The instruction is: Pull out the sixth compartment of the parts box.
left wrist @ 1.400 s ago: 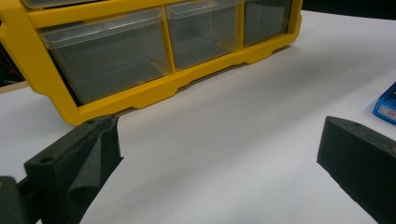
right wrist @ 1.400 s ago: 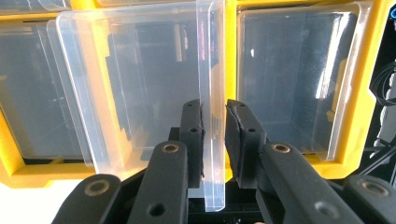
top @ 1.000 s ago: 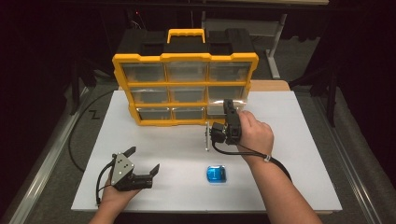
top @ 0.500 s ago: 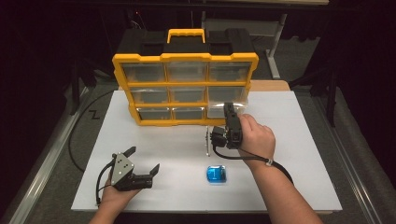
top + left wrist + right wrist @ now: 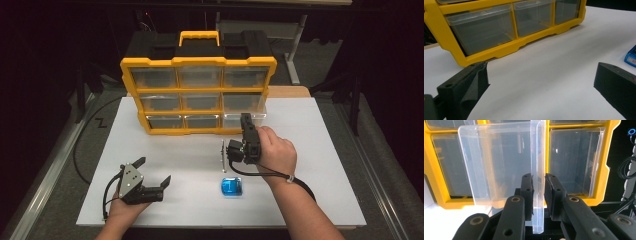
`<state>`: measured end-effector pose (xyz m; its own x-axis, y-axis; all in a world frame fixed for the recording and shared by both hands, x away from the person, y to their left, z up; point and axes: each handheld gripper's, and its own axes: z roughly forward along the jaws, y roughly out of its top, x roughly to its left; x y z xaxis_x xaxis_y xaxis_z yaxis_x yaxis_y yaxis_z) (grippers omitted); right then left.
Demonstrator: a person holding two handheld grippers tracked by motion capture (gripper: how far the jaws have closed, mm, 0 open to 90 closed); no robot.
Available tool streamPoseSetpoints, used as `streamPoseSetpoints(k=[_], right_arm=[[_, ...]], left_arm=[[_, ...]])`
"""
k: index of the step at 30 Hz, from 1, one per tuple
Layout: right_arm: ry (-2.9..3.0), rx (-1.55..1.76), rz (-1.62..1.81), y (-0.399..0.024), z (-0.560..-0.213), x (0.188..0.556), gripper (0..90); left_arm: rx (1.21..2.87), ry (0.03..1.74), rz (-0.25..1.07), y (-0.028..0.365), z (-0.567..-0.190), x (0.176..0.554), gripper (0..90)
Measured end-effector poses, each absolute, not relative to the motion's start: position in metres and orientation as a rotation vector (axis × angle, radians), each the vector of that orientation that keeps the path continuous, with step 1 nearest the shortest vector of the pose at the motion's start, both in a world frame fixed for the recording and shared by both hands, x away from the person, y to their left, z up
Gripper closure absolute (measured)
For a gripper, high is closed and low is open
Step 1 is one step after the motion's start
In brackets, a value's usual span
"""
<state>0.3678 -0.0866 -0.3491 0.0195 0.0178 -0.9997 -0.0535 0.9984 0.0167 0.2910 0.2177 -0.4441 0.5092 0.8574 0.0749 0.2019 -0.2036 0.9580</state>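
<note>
The right gripper clamps the lip of the clear plastic drawer, now drawn slightly farther out of the yellow nine-drawer organiser at its 5 o'clock corner. The drawer is opening. The left gripper rests open at 7 o'clock.

One yellow organizer, nine clear drawers, one blue item, two tongs

Right claw at clear drawer
</note>
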Motion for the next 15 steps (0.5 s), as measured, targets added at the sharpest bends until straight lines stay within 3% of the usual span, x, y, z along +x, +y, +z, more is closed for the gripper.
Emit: streamPoseSetpoints(k=[15], right_arm=[[1.546,-0.044,0.054,-0.0843,-0.3494,0.3646,79.9]], left_arm=[[1.695,0.904,0.782,0.2184,-0.4432,0.2903,0.4]])
